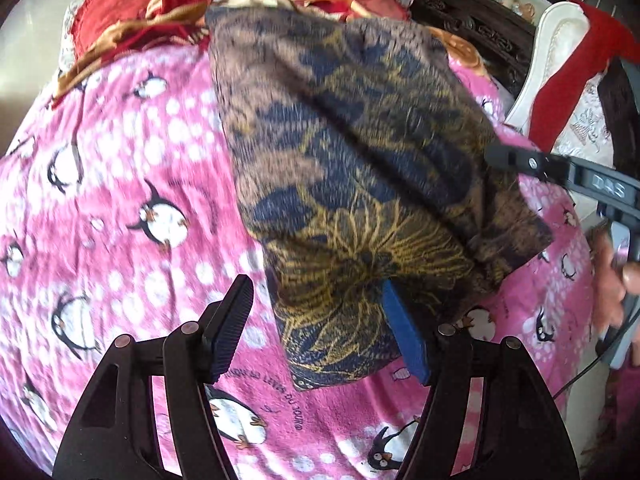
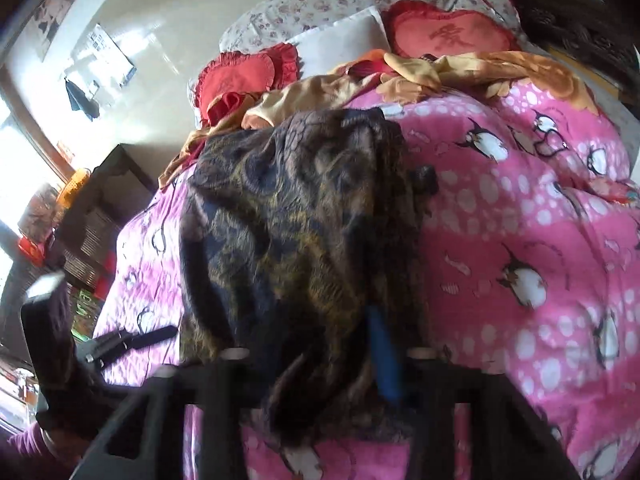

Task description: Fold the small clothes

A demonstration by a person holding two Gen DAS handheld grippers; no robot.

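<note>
The dark patterned garment [image 1: 360,168] is smeared by motion blur in the left wrist view, and it hides the pink penguin blanket [image 1: 132,184] beneath it as well as the tip of the left gripper's [image 1: 320,320] blue finger [image 1: 404,332]. In the right wrist view the garment [image 2: 288,240] drapes over the right gripper [image 2: 316,364], covering its fingers almost wholly, so their grip cannot be judged. Left of the garment there, the other gripper's body [image 2: 52,344] is dim and cut by the frame edge.
</note>
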